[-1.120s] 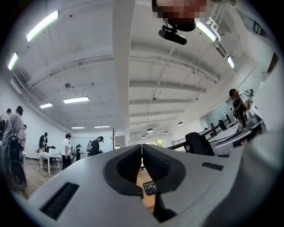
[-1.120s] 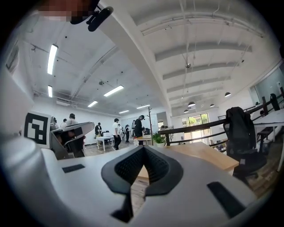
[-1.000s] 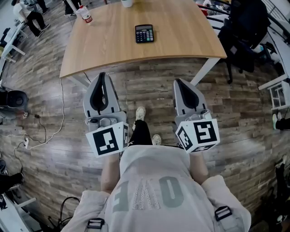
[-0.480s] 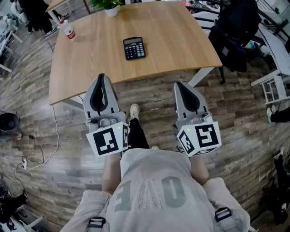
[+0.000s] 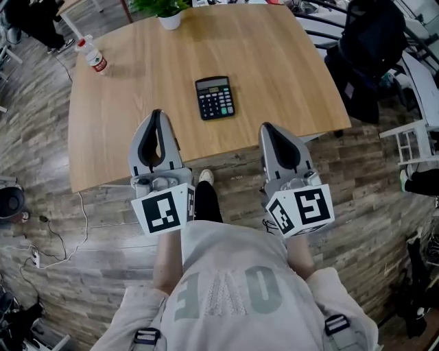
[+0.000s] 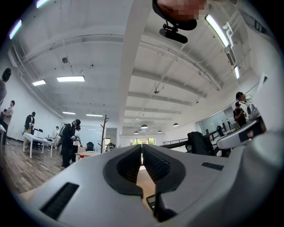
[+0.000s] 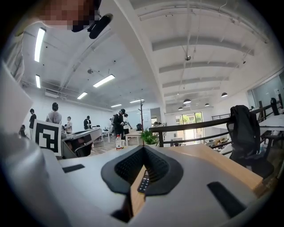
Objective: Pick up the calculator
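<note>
Nearest are two grippers, held at the near edge of the table point(image 5: 288, 62). The left gripper point(image 5: 156, 118) and the right gripper point(image 5: 269, 130) both have their jaws closed together on nothing. The pickup has not begun, so opening, reaching and gripping are all left to do. Just beyond, ahead and between them, the one calculator point(image 5: 215, 97) lies flat on the single table, untouched. Farther off stand one bottle point(image 5: 92, 56) and what looks like one potted plant point(image 5: 164, 9).

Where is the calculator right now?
In the head view the calculator lies on the table, ahead of and between the left gripper and right gripper.
</note>
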